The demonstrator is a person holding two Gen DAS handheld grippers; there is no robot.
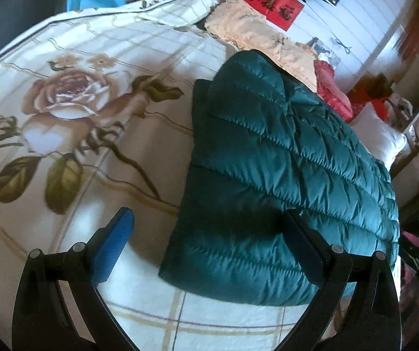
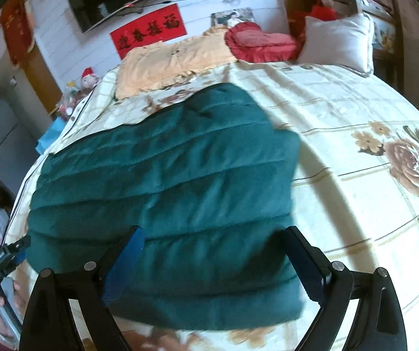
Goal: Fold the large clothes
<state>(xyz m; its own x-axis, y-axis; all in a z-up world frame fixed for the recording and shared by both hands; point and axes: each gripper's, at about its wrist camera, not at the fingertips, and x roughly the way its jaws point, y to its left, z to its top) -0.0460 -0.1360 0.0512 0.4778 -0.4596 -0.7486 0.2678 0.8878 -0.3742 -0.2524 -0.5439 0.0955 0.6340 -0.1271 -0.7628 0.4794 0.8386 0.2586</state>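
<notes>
On the bed's cream rose-printed quilt (image 1: 71,58) lies the dark teal quilted down jacket (image 1: 282,175), already folded compact. Left hand-held gripper (image 1: 209,242) and right hand-held gripper (image 2: 213,260) hover with fingers apart, empty. Best pinch matching corners together, then fold evenly.

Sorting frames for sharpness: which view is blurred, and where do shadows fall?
Left wrist view: sharp, with sheen on the teal quilted puffer jacket. Right wrist view: the jacket is motion-blurred, and a dark shadow band crosses the cream floral bedspread beside it.
</notes>
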